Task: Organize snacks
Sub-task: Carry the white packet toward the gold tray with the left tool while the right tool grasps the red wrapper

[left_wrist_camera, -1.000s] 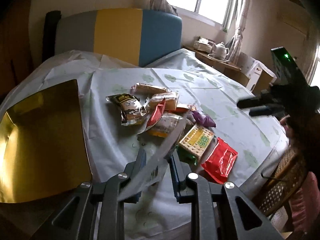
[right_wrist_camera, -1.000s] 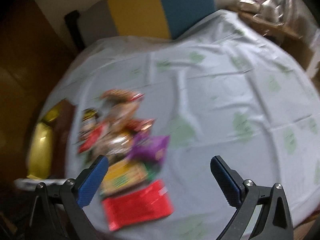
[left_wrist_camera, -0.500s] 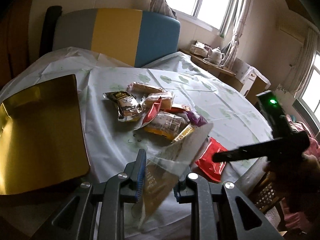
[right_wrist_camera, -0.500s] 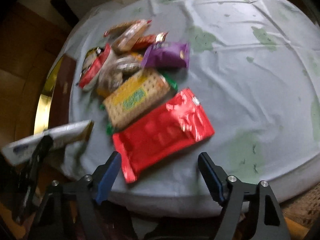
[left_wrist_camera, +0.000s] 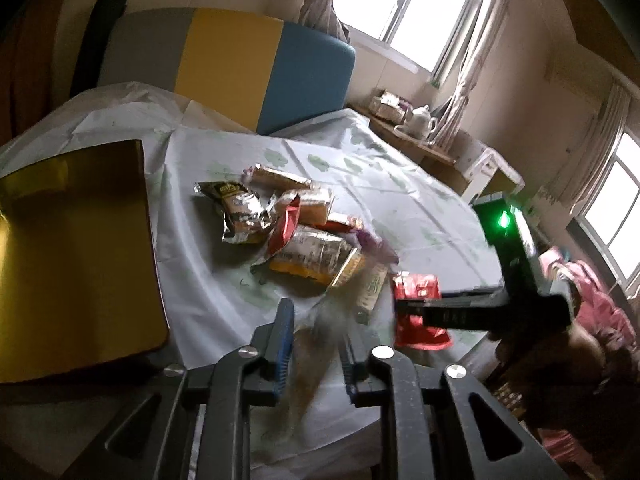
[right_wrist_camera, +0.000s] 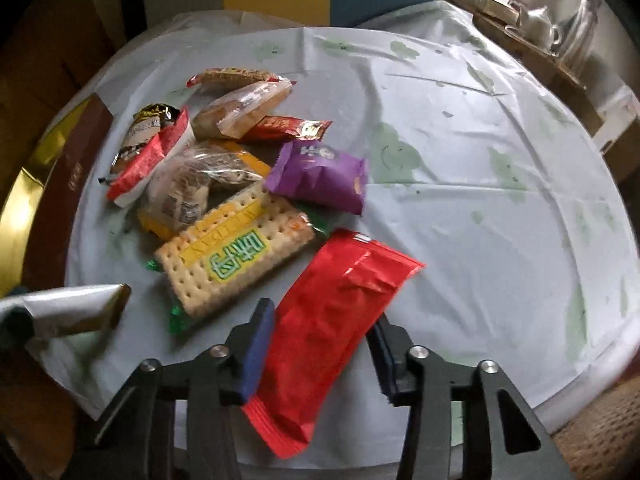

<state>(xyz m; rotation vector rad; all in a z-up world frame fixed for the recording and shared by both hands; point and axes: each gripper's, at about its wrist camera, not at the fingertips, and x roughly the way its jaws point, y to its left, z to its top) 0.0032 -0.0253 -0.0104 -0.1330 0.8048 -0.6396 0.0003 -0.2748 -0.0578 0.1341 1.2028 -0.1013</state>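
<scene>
A pile of snack packets (left_wrist_camera: 296, 236) lies on the white-clothed round table (right_wrist_camera: 460, 208). My left gripper (left_wrist_camera: 316, 316) is shut on a flat clear-and-silver packet (left_wrist_camera: 320, 340), held at the table's near edge; the packet also shows in the right wrist view (right_wrist_camera: 72, 312). My right gripper (right_wrist_camera: 320, 336) is partly open, its fingers on either side of a red packet (right_wrist_camera: 336, 320) that lies flat at the table's front. Beside it lie a cracker pack (right_wrist_camera: 236, 256) and a purple packet (right_wrist_camera: 320, 176).
A gold tray (left_wrist_camera: 72, 248) sits at the table's left edge. A grey, yellow and blue chair back (left_wrist_camera: 224, 64) stands behind the table. A side shelf with a teapot (left_wrist_camera: 420, 120) is at the far right.
My right gripper has come down and forward around the red packet and its fingers have narrowed. My left gripper keeps its packet, which has swung more upright.
</scene>
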